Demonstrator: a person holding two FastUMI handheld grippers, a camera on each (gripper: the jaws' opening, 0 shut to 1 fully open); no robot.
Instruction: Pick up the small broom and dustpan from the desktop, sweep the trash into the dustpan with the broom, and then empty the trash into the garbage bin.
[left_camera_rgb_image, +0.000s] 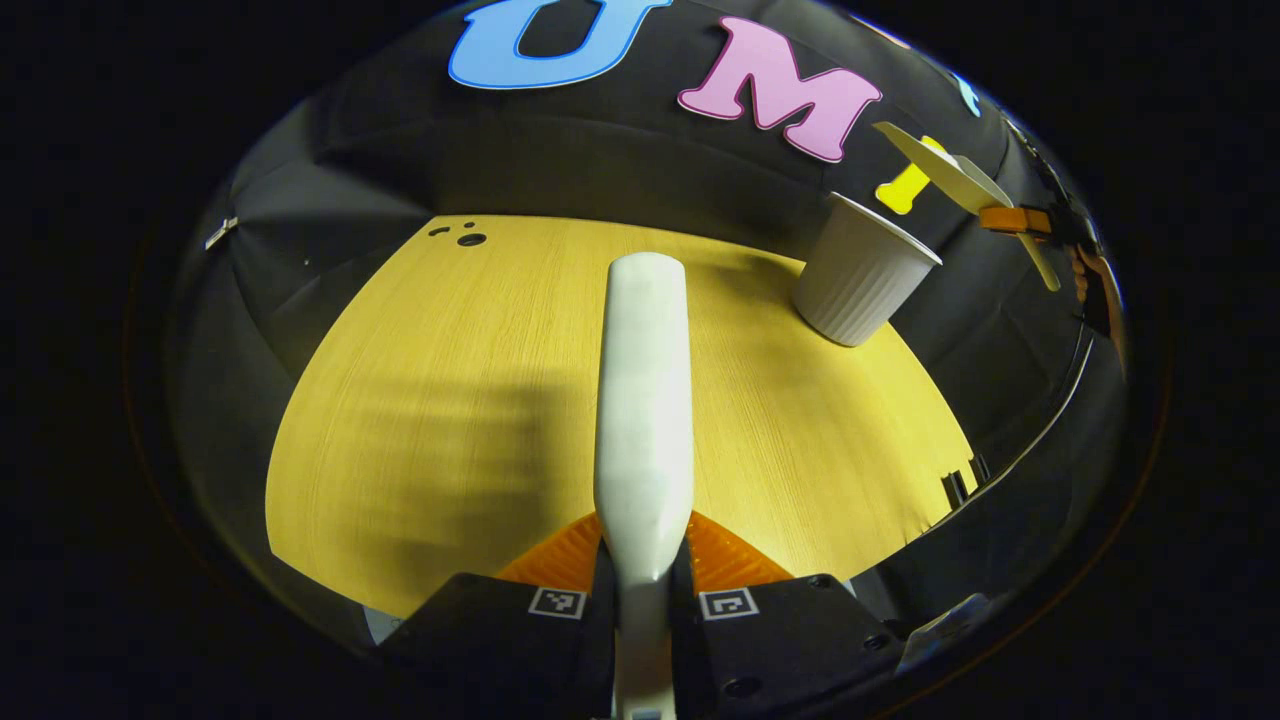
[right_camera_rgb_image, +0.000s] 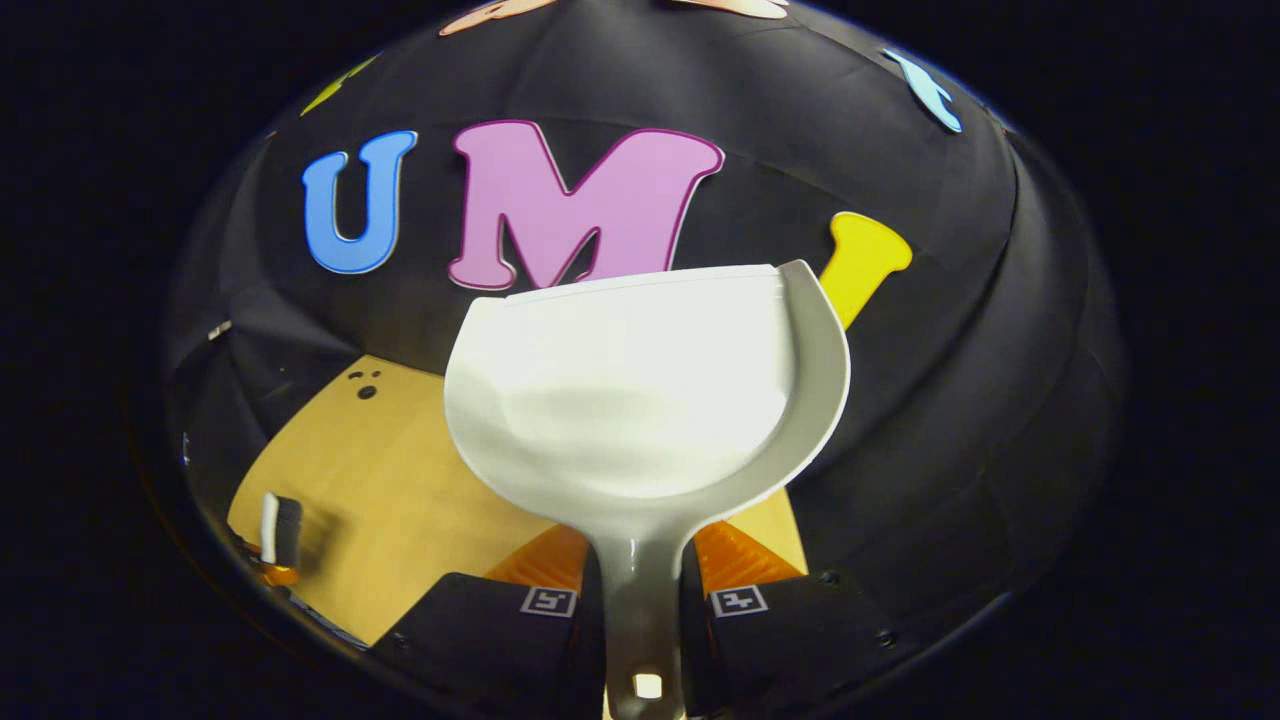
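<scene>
My left gripper (left_camera_rgb_image: 645, 560) is shut on the small white broom (left_camera_rgb_image: 645, 400), which stretches forward over the yellow desktop (left_camera_rgb_image: 420, 420). The white ribbed garbage bin (left_camera_rgb_image: 862, 272) stands at the desk's far right edge. Above and to the right of the bin hangs the white dustpan (left_camera_rgb_image: 945, 168), tilted, held by my right gripper (left_camera_rgb_image: 1012, 218). In the right gripper view my right gripper (right_camera_rgb_image: 640, 575) is shut on the dustpan's handle (right_camera_rgb_image: 640, 590); the pan (right_camera_rgb_image: 630, 390) faces the camera and its inside looks bare. The broom (right_camera_rgb_image: 268, 525) and left gripper (right_camera_rgb_image: 275, 572) appear small at lower left.
Small dark holes (left_camera_rgb_image: 470, 238) mark the desktop's far left corner. The black cloth wall rises right behind the desk and the bin. A hand (left_camera_rgb_image: 1095, 285) holds the right gripper at the far right. The desk's right edge (left_camera_rgb_image: 960, 480) drops off near the bin.
</scene>
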